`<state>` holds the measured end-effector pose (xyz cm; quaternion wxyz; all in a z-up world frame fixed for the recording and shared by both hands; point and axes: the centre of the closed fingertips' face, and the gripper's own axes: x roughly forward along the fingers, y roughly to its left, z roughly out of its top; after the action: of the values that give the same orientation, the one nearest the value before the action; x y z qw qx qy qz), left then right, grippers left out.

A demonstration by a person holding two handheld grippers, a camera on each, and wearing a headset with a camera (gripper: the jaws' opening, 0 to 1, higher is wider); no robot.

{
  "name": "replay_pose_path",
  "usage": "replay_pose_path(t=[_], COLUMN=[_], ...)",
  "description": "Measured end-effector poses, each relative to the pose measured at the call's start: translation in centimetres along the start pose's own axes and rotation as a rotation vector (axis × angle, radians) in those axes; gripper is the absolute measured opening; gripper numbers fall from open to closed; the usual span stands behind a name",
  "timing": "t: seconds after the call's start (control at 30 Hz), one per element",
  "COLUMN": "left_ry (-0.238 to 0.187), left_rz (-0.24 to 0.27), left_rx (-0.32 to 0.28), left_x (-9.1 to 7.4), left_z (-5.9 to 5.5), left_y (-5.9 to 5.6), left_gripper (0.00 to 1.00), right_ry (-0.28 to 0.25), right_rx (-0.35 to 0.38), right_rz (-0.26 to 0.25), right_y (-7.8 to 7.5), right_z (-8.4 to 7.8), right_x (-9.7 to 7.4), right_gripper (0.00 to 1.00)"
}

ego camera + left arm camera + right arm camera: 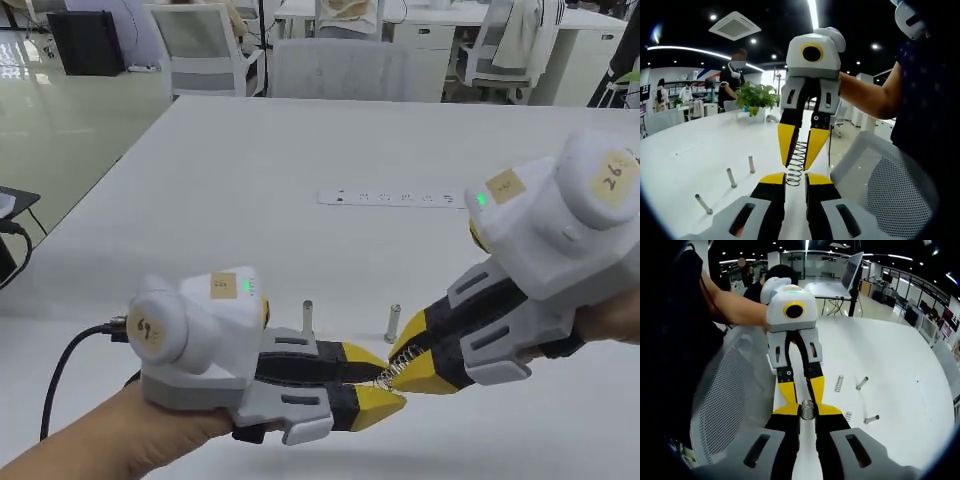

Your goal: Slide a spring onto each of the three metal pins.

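A small steel spring (393,372) is held in the air between both grippers, just in front of the pins. My left gripper (390,381) comes in from the lower left and my right gripper (398,368) from the right, tips meeting. In the left gripper view the spring (798,156) runs from my own jaws up into the right gripper (797,166). The right gripper view shows the spring (807,410) end-on. Two upright metal pins (308,318) (393,323) stand on the white table behind the tips. All three pins (703,204) (731,177) (751,164) show in the left gripper view.
A loose spring (839,383) lies on the table (300,180) near the pins, and another small spring (848,415) sits beside a pin (871,418). A white power strip (392,197) lies mid-table. A mesh office chair (890,185) is close by. A black cable (70,360) trails at the left.
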<state>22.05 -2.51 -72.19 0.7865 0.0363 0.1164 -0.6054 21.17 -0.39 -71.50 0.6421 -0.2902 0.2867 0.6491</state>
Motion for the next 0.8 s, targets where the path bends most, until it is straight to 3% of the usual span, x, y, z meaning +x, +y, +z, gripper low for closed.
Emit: replay_pose_path(t=[0.5,0.8], left_ry=[-0.004,0.042], left_rz=[0.047,0.1], left_rx=[0.002,-0.044], left_x=[-0.5,-1.0], left_z=[0.2,-0.7], left_y=[1.0,2.1], left_gripper=[0.22,0.39], right_ry=[0.079,0.115], right_rx=[-0.02,-0.008], right_rz=[-0.045,-0.085], right_y=[-1.1,-2.2], right_z=[-1.2,-2.4], right_x=[-0.4,-1.0], right_gripper=[0.08,0.08])
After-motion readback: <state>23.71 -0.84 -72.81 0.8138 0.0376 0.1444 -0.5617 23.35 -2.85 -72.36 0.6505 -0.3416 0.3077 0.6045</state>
